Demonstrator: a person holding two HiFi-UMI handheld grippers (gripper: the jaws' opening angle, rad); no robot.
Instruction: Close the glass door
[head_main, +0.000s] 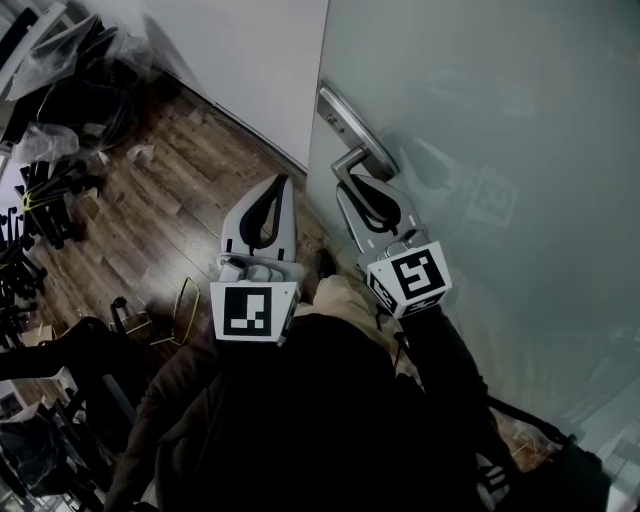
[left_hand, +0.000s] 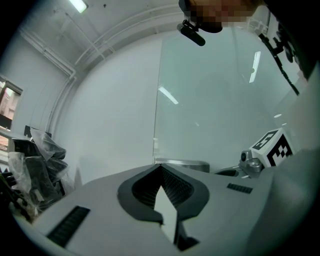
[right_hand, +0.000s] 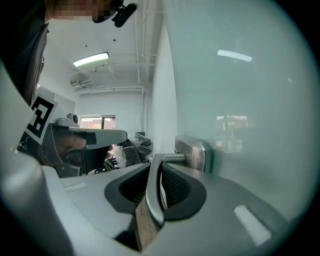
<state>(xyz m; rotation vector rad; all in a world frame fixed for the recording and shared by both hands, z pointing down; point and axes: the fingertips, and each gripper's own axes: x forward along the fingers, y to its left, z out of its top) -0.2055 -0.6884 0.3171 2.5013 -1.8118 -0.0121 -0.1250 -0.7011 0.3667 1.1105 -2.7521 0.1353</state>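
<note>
At the nearest point, the two grippers are held out in front of a dark jacket (head_main: 300, 420), each with its marker cube turned up to the head camera. The left gripper (left_hand: 161, 169) is held free in the air, just left of the door edge; its jaws are pressed together at the tips and nothing is caught between them. The right gripper (right_hand: 158, 162) is clenched on the door handle (head_main: 350, 163), whose metal lever is seen squeezed between the two dark pads (right_hand: 175, 187). Behind the lever, the metal handle plate (head_main: 338, 112) is fixed near the edge of the glass door (head_main: 500, 150), a frosted pane by which the right side of the head view is filled. Past the door edge a white wall (head_main: 250, 70) is seen, and below it a wooden floor (head_main: 170, 200). Farther left, black equipment and plastic bags (head_main: 60, 60) are piled on the floor.
</note>
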